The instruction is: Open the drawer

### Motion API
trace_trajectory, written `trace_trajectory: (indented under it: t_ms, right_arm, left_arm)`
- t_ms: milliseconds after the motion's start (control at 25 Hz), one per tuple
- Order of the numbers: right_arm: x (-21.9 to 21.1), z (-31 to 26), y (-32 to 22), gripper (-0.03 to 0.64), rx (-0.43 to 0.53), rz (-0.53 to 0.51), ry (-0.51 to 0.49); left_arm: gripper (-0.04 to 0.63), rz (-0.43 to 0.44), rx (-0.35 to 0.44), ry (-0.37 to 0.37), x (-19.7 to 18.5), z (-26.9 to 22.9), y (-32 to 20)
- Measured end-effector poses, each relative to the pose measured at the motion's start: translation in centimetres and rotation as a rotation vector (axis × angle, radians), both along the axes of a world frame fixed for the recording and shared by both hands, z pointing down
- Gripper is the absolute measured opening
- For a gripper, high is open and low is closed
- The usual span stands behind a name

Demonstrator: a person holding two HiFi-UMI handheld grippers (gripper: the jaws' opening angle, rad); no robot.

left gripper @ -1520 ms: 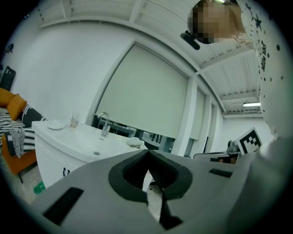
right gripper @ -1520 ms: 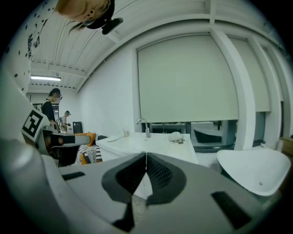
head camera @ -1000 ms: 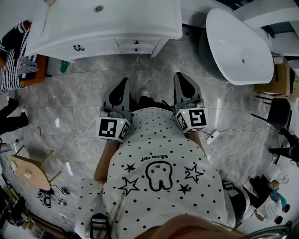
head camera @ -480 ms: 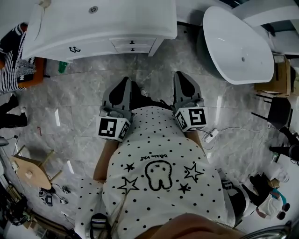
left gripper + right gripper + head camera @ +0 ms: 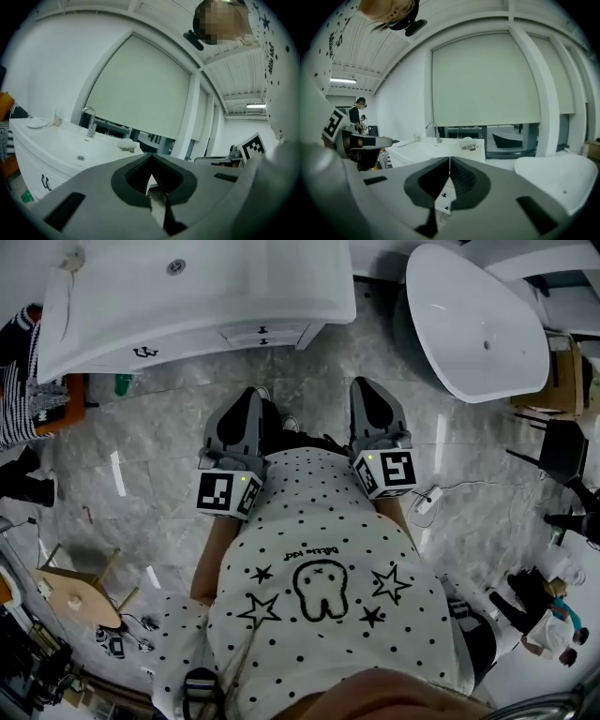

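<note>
A white vanity point(image 5: 202, 292) with a sink stands at the top of the head view. Two small drawers point(image 5: 263, 334) with black handles sit in its front, both closed. My left gripper point(image 5: 250, 396) and right gripper point(image 5: 365, 386) are held side by side in front of the person's body, pointing at the vanity and well short of it. In the left gripper view the left gripper point(image 5: 151, 157) has its jaws together with nothing between them. The right gripper point(image 5: 449, 160) is likewise shut and empty; the drawer fronts point(image 5: 442, 200) show through the gap below its tips.
A white bathtub point(image 5: 478, 329) lies at the top right, a black chair point(image 5: 561, 451) beside it. A white plug strip with cable point(image 5: 427, 502) lies on the marble floor. At the left are a person in striped clothes point(image 5: 21, 381), a green bottle point(image 5: 123, 383) and a wooden stool point(image 5: 75, 592).
Both grippers have moved forward across the floor towards the vanity as the person steps. Their jaws have stayed shut.
</note>
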State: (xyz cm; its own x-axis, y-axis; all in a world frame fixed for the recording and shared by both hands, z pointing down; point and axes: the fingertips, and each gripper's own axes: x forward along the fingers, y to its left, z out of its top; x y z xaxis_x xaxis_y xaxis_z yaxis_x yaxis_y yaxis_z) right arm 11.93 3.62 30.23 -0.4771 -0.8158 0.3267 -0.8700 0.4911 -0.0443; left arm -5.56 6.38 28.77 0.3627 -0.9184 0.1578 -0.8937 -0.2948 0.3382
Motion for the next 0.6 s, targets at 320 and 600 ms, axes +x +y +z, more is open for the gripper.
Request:
trace_trajectory:
  t_ms: [320, 600]
  right_arm:
    - [0.2, -1.8, -0.7, 0.015, -0.002, 0.041, -0.009]
    - [0.3, -2.1, -0.8, 0.015, -0.002, 0.062, -0.011]
  left_arm:
    - [0.003, 0.034, 0.003, -0.013, -0.1, -2.1, -1.6]
    - [0.003, 0.054, 0.006, -0.029, 0.0, -2.7, -2.1]
